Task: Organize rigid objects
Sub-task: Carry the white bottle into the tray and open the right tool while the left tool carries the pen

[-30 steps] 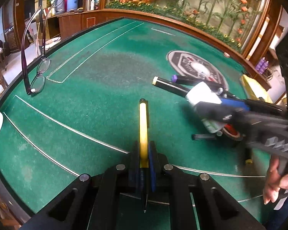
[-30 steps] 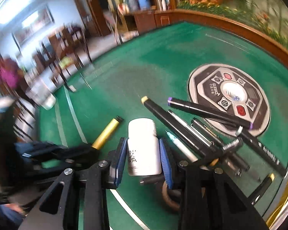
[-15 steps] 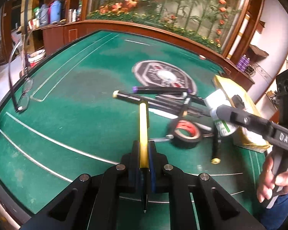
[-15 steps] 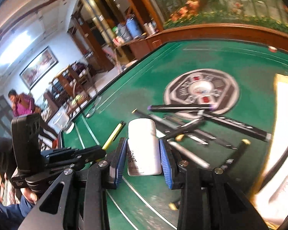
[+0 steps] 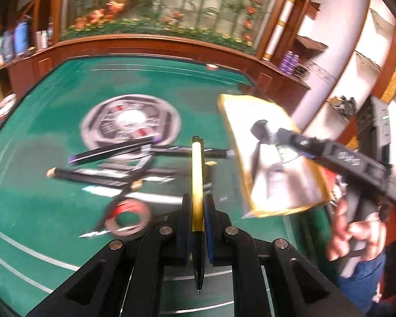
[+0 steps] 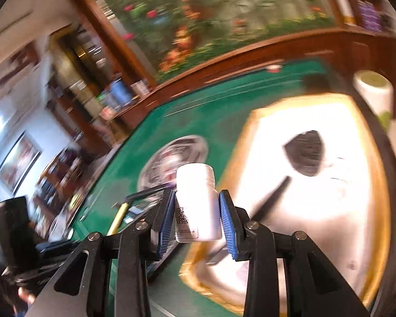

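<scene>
A: What are the claws holding?
B: The left gripper (image 5: pixel 198 227) is clamping a yellow pen (image 5: pixel 197 174) above the green table (image 5: pixel 39 185). The right gripper (image 6: pixel 198 219) is squeezing a white bottle (image 6: pixel 196 203) over the yellow-rimmed tray (image 6: pixel 330 211) on the right.

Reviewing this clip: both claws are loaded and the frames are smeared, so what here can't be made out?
- White bottle label: right wrist view, print too small and partly behind a blue pad.
- Tray contents: overexposed and motion-blurred; dark shapes unidentifiable.
- Pens on the felt: left wrist view, blurred, count uncertain.
- Tape roll: smeared outline.
- Yellow pen: its middle is hidden between the left claw pads.
</scene>
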`<state>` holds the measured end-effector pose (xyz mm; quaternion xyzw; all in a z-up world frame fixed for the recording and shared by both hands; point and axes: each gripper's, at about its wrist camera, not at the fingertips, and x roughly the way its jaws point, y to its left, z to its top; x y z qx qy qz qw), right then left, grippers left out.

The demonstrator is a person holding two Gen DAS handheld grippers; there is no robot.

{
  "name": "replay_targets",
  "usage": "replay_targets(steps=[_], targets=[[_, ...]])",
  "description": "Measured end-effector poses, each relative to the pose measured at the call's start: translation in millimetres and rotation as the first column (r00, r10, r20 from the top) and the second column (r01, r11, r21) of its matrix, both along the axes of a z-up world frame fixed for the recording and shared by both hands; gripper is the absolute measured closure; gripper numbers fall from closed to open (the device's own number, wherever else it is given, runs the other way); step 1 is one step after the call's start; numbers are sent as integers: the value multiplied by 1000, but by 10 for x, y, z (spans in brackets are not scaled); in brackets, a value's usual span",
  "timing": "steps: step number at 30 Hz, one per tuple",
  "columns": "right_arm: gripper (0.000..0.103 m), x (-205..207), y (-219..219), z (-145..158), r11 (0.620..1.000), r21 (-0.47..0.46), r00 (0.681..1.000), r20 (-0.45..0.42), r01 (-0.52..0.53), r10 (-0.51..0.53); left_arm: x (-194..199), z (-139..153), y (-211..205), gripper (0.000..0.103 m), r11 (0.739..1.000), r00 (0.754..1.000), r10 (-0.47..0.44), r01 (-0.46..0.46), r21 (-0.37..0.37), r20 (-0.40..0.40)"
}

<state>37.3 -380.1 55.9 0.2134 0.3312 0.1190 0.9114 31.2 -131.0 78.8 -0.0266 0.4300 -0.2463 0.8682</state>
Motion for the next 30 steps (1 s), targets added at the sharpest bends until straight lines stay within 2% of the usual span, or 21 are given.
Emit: replay_targets(steps=[4, 10, 13, 19, 30], targets=[[70, 46, -296, -76, 994, 48, 995, -35, 96, -95, 109, 70, -438, 95, 998, 998, -61, 61, -6, -14], [70, 106, -520, -171, 980, 36, 978, -75, 198, -195, 279, 45, -1001, 95, 991, 991, -131, 131, 12, -29], [70, 136, -573, -251, 974, 13, 969, -107, 225, -223, 412, -31, -1192, 95, 990, 990, -134, 135, 32, -38], [70, 200, -571, -339, 972, -3, 962, -146, 233, -231, 569, -254, -1402, 95, 988, 989, -132, 137, 73, -73], [70, 235, -622, -441, 969, -22, 951, -188, 248, -247, 650, -519, -1435, 95, 987, 988, -117, 127, 103, -102]])
